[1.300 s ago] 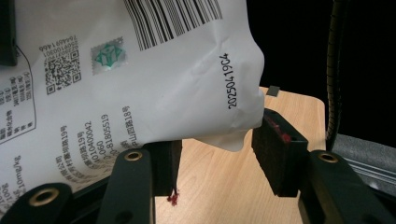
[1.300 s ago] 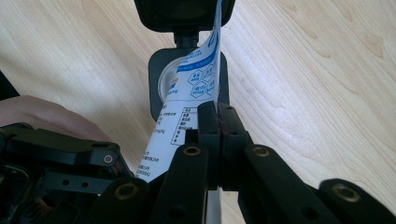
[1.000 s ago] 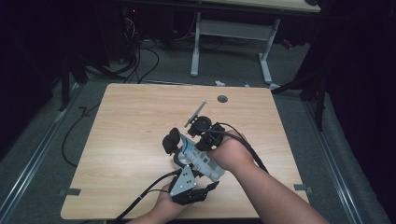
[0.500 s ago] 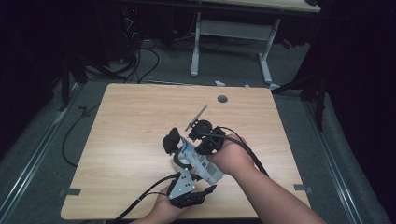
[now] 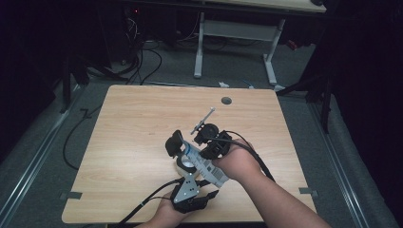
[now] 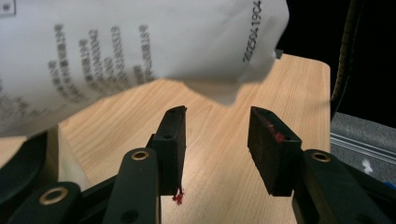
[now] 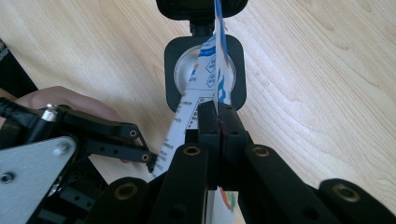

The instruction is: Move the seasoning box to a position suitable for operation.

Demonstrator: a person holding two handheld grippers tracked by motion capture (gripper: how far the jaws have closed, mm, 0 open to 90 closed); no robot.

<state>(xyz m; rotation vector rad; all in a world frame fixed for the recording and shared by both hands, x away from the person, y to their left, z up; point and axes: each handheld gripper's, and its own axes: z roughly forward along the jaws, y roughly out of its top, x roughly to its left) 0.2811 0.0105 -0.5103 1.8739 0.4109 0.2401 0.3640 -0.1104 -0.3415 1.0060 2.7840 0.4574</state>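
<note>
while right gripper [image 7: 218,116] pinches white printed pouch [image 6: 140,42], left gripper [image 6: 217,140] spread beneath, closing, nothing between.

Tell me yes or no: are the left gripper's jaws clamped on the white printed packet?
No: in the left gripper view the left gripper has open jaws with bare table between them, and the white printed packet hangs above, untouched.

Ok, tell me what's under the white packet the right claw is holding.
Under the packet lies a roll of tape on the wooden table; the packet covers most of the roll. The right claw pinches the packet's edge.
</note>
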